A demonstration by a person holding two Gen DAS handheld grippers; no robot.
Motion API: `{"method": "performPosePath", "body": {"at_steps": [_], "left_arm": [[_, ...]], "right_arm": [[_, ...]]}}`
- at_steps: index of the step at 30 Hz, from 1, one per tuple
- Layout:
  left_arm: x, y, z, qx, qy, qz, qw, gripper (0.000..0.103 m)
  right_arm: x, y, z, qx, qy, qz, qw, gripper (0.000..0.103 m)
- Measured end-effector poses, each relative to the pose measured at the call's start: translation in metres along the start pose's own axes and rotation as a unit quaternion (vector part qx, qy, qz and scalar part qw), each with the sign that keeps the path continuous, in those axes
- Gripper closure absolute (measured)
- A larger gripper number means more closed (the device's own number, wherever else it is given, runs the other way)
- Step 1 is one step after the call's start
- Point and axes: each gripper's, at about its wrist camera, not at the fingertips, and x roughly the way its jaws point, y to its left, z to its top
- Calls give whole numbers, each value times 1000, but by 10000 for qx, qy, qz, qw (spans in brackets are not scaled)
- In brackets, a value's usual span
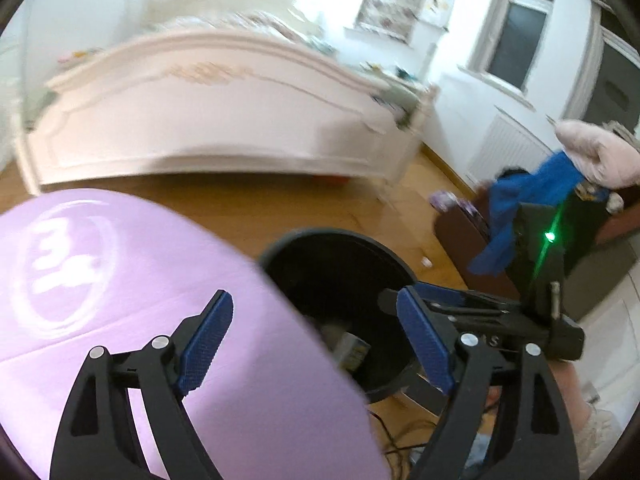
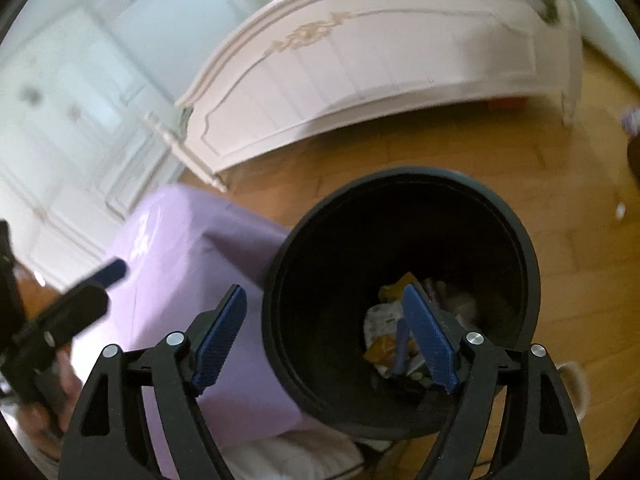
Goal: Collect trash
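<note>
A round black bin (image 1: 340, 236) stands on the wooden floor against a lilac tabletop (image 1: 120, 300). My left gripper (image 1: 314, 296) hangs open above the table's edge and the bin's rim, with nothing between its blue pads. In the right wrist view the bin (image 2: 400, 174) fills the middle. Wrappers and other trash (image 2: 384, 320) lie at its bottom, with a boxy piece (image 1: 352, 350) showing in the left wrist view. My right gripper (image 2: 325, 290) is open over the bin's near rim and holds nothing. The lilac tabletop (image 2: 188, 248) lies to its left.
A white bed footboard (image 1: 200, 112) (image 2: 380, 60) stands beyond the bin across bare wooden floor (image 2: 560, 208). A blue cloth (image 1: 532, 192) hangs off dark furniture at the right. A small white scrap (image 1: 427, 262) (image 2: 620, 210) lies on the floor. White wardrobe doors (image 2: 80, 100) are at the left.
</note>
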Motion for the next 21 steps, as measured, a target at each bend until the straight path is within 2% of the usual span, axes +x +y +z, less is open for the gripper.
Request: {"method": "performPosePath", "body": {"at_steps": [5, 9, 11, 15, 18, 21], "left_arm": [[-62, 40, -26, -305, -546, 750, 9952, 19], [-111, 72, -45, -627, -884, 1332, 9851, 19], [-136, 87, -54, -815, -1058, 1756, 9754, 9], [-191, 116, -75, -1157, -1482, 2620, 9466, 6], [-218, 133, -86, -1369, -1623, 2970, 9310, 6], [-233, 144, -97, -1472, -1739, 3143, 9216, 6]], "right_arm": [[-8, 78, -4, -1030, -201, -340, 9939, 17], [-25, 144, -11, -1787, -795, -419, 9798, 12], [-38, 180, -16, -2148, -1190, -337, 9688, 5], [-61, 245, -27, -2703, -1867, -4, 9445, 5], [-71, 284, -32, -2952, -2221, 258, 9289, 5], [-74, 310, -39, -2987, -2451, 430, 9213, 5]]}}
